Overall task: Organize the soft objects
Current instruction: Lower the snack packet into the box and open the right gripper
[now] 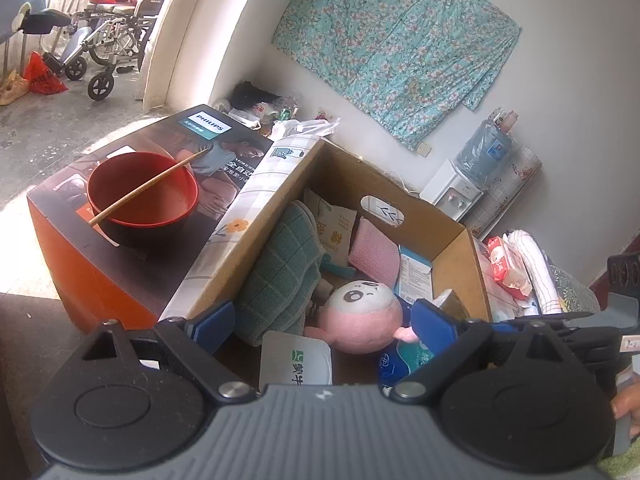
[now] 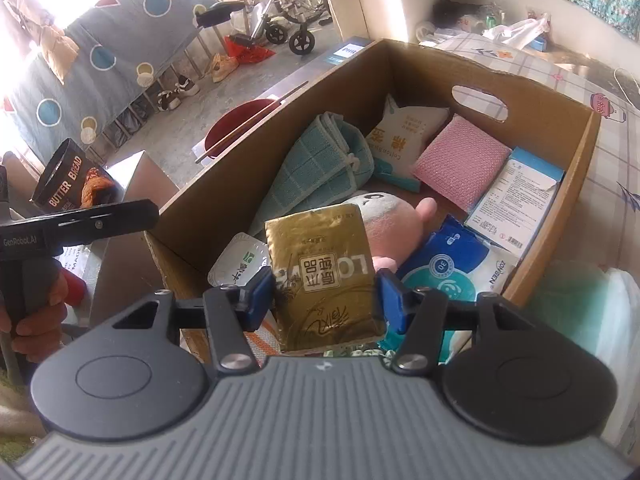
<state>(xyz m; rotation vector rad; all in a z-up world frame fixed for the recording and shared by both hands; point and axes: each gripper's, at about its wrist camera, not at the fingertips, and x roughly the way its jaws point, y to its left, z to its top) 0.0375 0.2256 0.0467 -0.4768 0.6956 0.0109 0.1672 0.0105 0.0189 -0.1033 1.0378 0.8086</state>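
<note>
A cardboard box [image 1: 420, 208] [image 2: 368, 64] holds a green checked towel [image 1: 280, 276] [image 2: 316, 168], a pink sponge [image 1: 376, 252] [image 2: 464, 160], a pink and white plush toy [image 1: 360, 312] [image 2: 392, 216], a white cotton packet [image 2: 404, 128] and a blue wipes pack [image 2: 452, 268]. My right gripper [image 2: 324, 296] is shut on a gold foil packet [image 2: 324, 272] and holds it over the box's near end. My left gripper [image 1: 320, 324] is open and empty, just above the plush toy at the box's near edge.
A red bowl [image 1: 144, 192] with a chopstick sits on an orange Philips carton [image 1: 100, 280] left of the box. A water dispenser [image 1: 472, 176] stands at the wall. Cloths and packets [image 1: 516, 268] lie right of the box. A butter bread bag [image 2: 72, 180] is at left.
</note>
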